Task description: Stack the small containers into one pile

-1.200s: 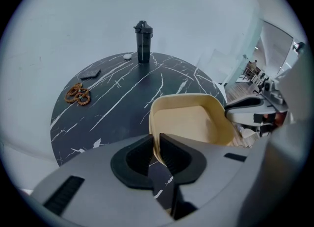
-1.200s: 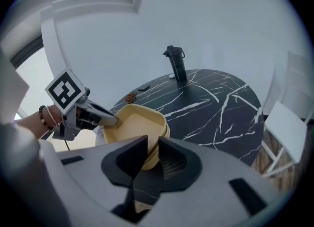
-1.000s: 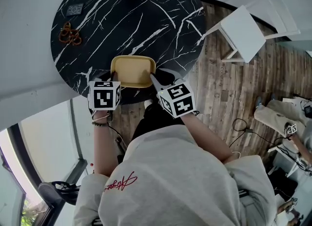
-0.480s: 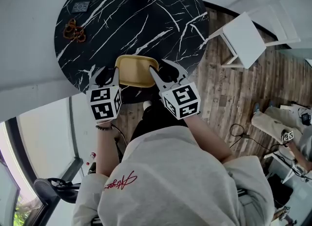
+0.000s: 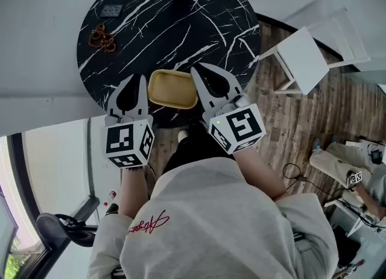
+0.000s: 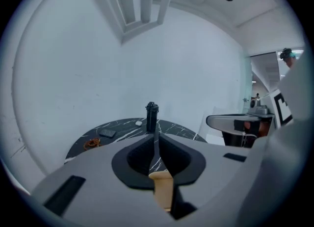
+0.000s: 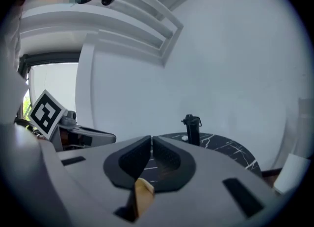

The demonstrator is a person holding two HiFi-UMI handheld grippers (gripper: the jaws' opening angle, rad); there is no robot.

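Grey sweatshirt [image 5: 241,217], red script lettering [image 5: 149,224]

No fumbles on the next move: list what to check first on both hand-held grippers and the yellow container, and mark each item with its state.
1. The left hand-held gripper is empty: ok. Its jaws have just been closing and are now together, with nothing between them.
2. The right hand-held gripper is empty: ok. Its jaws have just been closing and are now together, with nothing between them.
3. Jaws apart for a fresh grasp: not ok, both are shut.
4. The yellow container rests on the table: ok. It sits close to the near rim and neither gripper touches it.
5. All containers in one pile: cannot tell. Only one yellow outline shows from above.
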